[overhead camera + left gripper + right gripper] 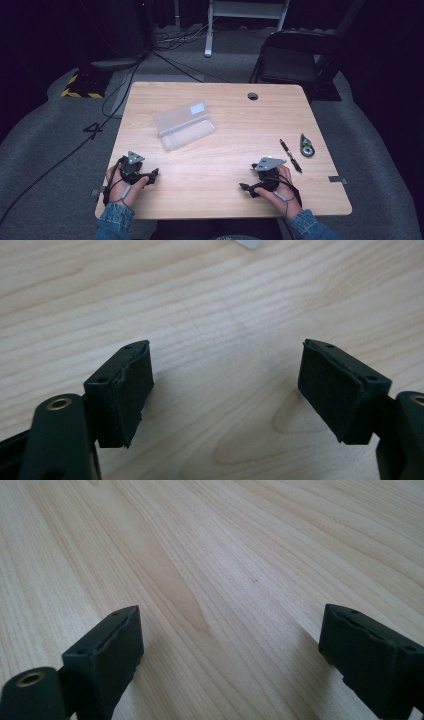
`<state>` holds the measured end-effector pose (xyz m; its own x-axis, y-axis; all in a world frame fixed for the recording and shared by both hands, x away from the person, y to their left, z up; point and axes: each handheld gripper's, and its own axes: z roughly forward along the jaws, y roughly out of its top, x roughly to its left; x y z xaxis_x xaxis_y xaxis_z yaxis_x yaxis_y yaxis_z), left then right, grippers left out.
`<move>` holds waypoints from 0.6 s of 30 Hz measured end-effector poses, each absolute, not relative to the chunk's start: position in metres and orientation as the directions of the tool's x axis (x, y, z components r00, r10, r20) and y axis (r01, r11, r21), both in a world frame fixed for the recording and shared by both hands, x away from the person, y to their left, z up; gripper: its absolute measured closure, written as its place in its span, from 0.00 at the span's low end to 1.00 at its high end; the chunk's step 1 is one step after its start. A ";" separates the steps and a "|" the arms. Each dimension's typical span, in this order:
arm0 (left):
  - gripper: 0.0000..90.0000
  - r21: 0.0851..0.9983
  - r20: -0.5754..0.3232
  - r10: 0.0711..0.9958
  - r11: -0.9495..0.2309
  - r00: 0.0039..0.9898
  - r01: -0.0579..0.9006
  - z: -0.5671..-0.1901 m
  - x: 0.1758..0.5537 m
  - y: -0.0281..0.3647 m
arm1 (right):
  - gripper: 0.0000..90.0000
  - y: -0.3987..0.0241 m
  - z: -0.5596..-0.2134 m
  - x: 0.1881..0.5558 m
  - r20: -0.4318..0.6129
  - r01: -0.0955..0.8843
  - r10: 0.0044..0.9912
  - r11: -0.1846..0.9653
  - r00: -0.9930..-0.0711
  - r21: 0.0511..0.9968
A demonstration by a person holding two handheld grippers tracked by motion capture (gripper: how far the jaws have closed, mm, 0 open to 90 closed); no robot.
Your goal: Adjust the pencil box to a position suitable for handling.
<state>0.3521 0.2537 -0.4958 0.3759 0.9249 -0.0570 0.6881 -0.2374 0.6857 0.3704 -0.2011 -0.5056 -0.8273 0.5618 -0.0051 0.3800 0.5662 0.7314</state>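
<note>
A clear plastic case [184,124] lies shut in the middle of the wooden table [225,165], with a white label on its lid. A black pen [290,155] and a small correction-tape dispenser [306,145] lie near the right edge. My left gripper [152,176] rests near the front left corner, pointing right; its jaws stand wide apart over bare wood [225,385]. My right gripper [245,188] rests near the front right, pointing left, open as well, with nothing between its pads [107,655].
A cable hole [253,96] sits near the table's far edge. Beyond the table stand a black folding chair [295,57] and a white frame's legs [210,30]. Cables [75,145] run over the grey carpet at the left.
</note>
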 end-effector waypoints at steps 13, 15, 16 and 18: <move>0.25 0.754 -0.114 0.942 -0.125 0.316 0.645 -0.471 0.362 0.260 | 0.13 -0.204 -0.505 0.368 -0.005 0.377 0.557 0.568 -0.830 0.732; 0.25 0.764 -0.114 0.944 -0.115 0.308 0.635 -0.468 0.364 0.261 | 0.14 -0.204 -0.505 0.368 -0.004 0.378 0.558 0.566 -0.830 0.733; 0.25 0.768 -0.117 0.945 -0.109 0.306 0.631 -0.466 0.365 0.261 | 0.14 -0.205 -0.505 0.368 -0.004 0.377 0.559 0.566 -0.829 0.733; 0.25 0.779 -0.129 0.943 -0.094 0.306 0.620 -0.463 0.368 0.261 | 0.14 -0.205 -0.506 0.368 -0.006 0.376 0.559 0.566 -0.829 0.734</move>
<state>0.3676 0.2612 -0.4627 0.3062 0.9431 -0.1295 0.6197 -0.0942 0.7792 0.3677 -0.2048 -0.5055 -0.8293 0.5587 -0.0060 0.3757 0.5656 0.7341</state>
